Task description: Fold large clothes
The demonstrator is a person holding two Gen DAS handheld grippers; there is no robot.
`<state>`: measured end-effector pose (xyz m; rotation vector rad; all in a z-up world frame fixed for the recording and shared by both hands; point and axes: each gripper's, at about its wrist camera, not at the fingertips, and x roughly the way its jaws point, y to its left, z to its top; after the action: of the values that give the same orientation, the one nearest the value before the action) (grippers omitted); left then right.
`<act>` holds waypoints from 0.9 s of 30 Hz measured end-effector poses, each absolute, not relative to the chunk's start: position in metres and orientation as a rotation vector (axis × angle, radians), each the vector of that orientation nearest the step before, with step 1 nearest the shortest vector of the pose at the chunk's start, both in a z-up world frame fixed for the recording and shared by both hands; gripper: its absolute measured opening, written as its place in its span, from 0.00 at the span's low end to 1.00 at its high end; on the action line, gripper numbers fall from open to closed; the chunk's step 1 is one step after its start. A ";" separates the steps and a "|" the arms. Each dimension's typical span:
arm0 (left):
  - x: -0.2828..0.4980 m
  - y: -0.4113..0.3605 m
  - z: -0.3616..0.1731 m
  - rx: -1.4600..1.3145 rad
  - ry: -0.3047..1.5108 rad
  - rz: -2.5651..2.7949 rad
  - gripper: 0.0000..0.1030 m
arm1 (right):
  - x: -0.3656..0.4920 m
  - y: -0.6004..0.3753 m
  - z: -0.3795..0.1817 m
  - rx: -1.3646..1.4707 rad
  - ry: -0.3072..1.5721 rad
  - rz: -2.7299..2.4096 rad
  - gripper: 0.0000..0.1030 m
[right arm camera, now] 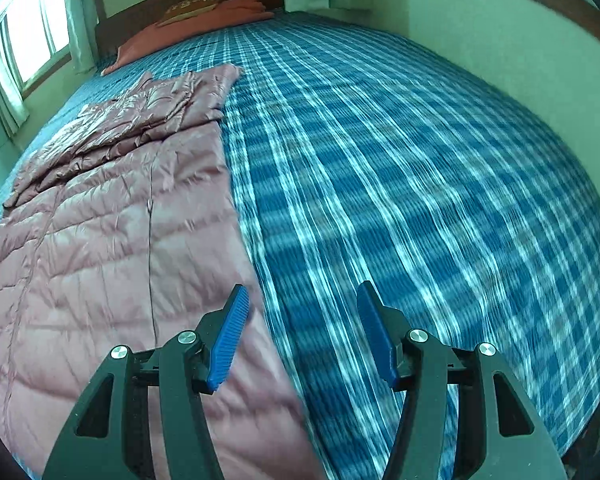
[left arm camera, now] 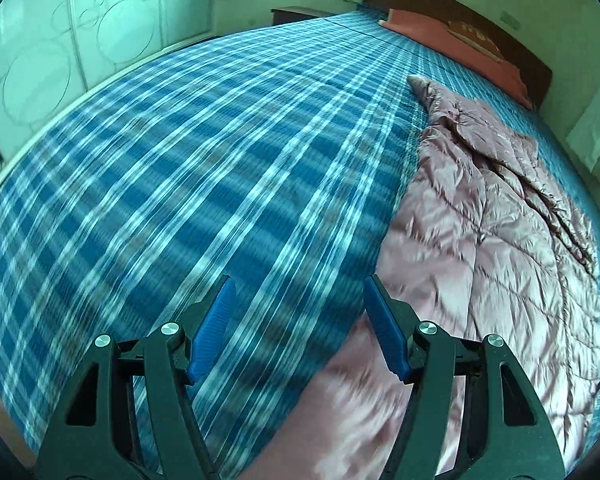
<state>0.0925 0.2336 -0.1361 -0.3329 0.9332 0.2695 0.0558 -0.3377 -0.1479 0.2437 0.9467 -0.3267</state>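
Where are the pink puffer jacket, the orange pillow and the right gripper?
pink puffer jacket (right arm camera: 100, 240), right wrist view, quilted body left of the zipper.
orange pillow (right arm camera: 188, 30), right wrist view, its middle, by the headboard.
right gripper (right arm camera: 302, 300), right wrist view, midway between the blue fingertips, open.

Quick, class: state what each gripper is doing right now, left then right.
Left gripper: open, holding nothing, above the blue plaid bedsheet.
Right gripper: open, holding nothing, over the edge of the pink quilted jacket.
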 end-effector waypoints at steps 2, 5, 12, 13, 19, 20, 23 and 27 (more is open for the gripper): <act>0.076 0.239 -0.138 -0.394 0.929 0.267 0.64 | 0.042 -0.338 -0.150 0.281 0.949 -0.317 0.55; 0.055 0.244 -0.143 -0.511 0.937 0.248 0.64 | 0.024 -0.343 -0.155 0.347 0.954 -0.298 0.55; 0.017 0.239 -0.150 -0.721 0.922 0.158 0.64 | -0.022 -0.353 -0.170 0.558 0.943 -0.246 0.55; 0.013 0.238 -0.152 -0.748 0.923 0.148 0.64 | -0.028 -0.354 -0.172 0.588 0.937 -0.235 0.55; -0.009 0.230 -0.158 -0.910 0.894 0.100 0.64 | -0.055 -0.352 -0.183 0.828 0.872 -0.103 0.55; -0.011 0.229 -0.158 -0.921 0.889 0.096 0.64 | -0.057 -0.350 -0.185 0.859 0.858 -0.082 0.55; -0.017 0.225 -0.158 -0.942 0.870 0.084 0.64 | -0.057 -0.342 -0.185 0.889 0.830 -0.049 0.55; -0.019 0.217 -0.159 -0.979 0.853 0.057 0.64 | -0.052 -0.329 -0.186 0.924 0.823 0.005 0.55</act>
<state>-0.0188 0.2174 -0.1588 -0.9793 0.8533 0.0571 -0.0516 -0.3290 -0.1859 0.9241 0.8229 0.0049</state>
